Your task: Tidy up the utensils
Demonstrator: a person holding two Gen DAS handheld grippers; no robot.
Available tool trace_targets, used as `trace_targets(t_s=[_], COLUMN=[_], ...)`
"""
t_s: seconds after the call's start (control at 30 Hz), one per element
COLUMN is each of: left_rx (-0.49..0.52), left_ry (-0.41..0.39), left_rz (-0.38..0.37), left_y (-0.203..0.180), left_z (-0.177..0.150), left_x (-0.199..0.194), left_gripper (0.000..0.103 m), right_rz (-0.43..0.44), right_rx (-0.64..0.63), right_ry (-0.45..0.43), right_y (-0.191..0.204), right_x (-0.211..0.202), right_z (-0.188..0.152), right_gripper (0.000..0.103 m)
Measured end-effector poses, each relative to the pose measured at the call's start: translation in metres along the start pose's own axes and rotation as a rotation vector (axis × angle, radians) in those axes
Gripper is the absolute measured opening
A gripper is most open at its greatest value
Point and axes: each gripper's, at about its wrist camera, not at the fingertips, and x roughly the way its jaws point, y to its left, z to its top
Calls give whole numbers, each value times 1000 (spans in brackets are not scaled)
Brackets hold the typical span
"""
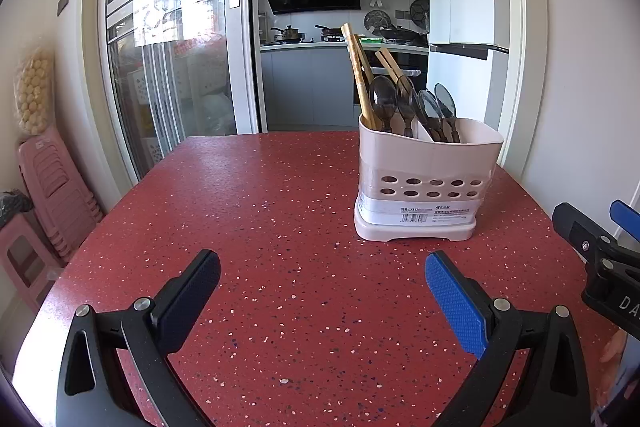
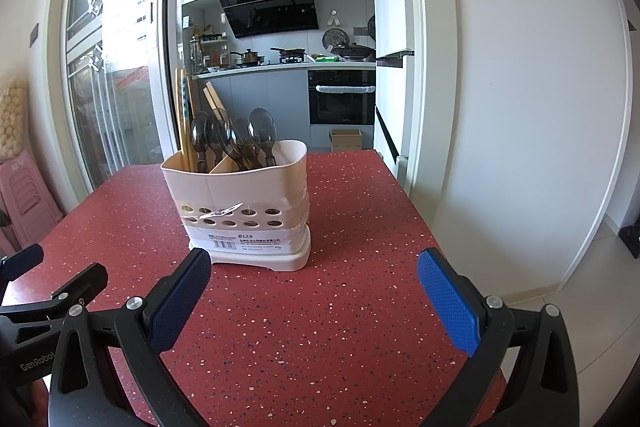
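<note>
1. Closest to us, the left gripper (image 1: 322, 279) has its two fingers spread wide apart, with nothing held between them. It hangs over the bare red table (image 1: 260, 207).

2. The right gripper (image 2: 314, 277) is the same: wide open and holding nothing. Its dark finger (image 2: 180, 301) is very near the foot of the holder, but I cannot tell if they touch.

3. A bit farther out stands the white utensil holder (image 1: 428, 163), upright on the table (it has a wall down the middle that makes two pockets).

4. Inside it are dark spoons (image 1: 383, 103) and wooden chopsticks (image 1: 358, 75). The chopsticks stand in the left pocket. Spoons seem to sit in both pockets, though the view is too small to be sure.

5. No loose spoon or stick shows on the table, so the tidy-up looks almost done, or it may mean sorting what is in the pockets.

6. What could go wrong: the holder is tall and full at the top. A push from a finger low on its side could slide or tip it. Pulling one spoon out could drag its neighbours along, because they lean together.

7. Far back is the kitchen (image 1: 340, 7).
</note>
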Motion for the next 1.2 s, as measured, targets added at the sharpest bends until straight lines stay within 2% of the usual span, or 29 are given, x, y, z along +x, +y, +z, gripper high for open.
trace_targets(t_s=[1.2], left_rx=[-9], left_ry=[11], left_rz=[2], left_y=[1], left_z=[-1], left_x=[-1], left_gripper=[103], right_rz=[5], right_rx=[-4], right_ry=[-2], right_y=[1], right_x=[-2], right_z=[3], right_gripper=[103])
